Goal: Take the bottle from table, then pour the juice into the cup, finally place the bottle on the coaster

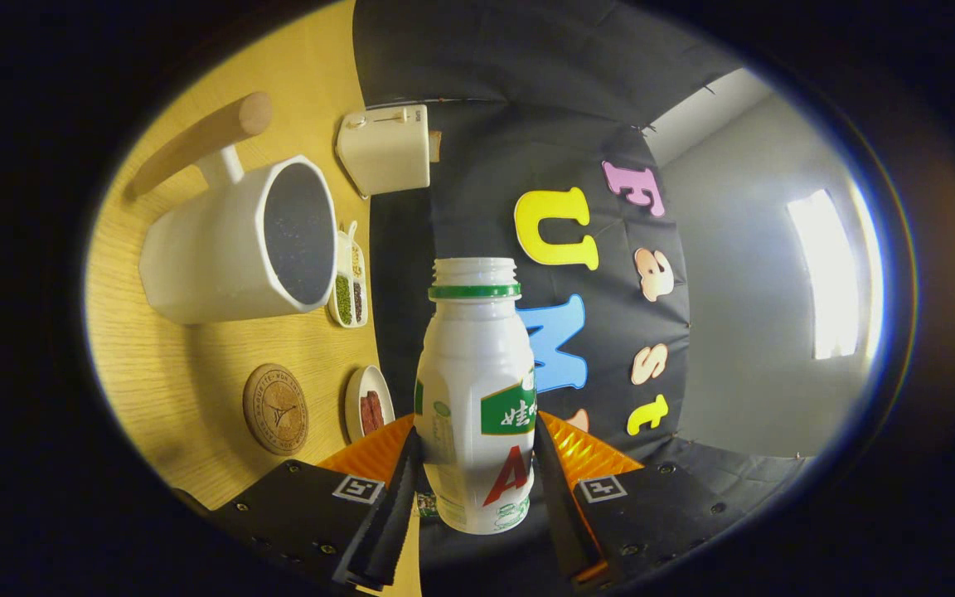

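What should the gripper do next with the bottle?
Probably carry it over the cup and keep tipping. The gripper is shut on the open bottle, already turned sideways to the table, with its mouth beside the cup, not above it.

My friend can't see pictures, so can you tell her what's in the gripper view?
The gripper is shut on an open white bottle. The view is rolled sideways, so the wooden table stands along one side, with a big white cup, a round coaster, two small dishes and a white toaster on it.
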The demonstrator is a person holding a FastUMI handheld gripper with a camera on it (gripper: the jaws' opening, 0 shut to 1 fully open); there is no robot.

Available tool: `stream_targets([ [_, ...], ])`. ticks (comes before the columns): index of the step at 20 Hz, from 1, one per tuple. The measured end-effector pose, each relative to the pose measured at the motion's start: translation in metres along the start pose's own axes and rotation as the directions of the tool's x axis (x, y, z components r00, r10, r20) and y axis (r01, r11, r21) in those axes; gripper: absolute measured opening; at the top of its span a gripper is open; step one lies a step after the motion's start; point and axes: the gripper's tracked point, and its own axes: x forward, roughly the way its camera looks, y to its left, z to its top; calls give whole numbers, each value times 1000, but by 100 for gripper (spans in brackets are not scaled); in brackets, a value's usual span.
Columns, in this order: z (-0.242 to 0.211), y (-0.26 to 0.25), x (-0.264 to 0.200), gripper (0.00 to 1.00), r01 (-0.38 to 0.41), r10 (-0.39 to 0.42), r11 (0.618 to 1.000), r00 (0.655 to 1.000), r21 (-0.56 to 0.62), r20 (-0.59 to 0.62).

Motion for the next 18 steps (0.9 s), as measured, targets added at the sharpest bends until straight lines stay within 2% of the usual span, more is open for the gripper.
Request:
stream_targets([
  [5, 5, -1, -1, 70, 12, -11, 997, 1000, -73, 18],
  [18, 12, -12, 4, 71, 39, -33, 989, 999, -145, 43],
])
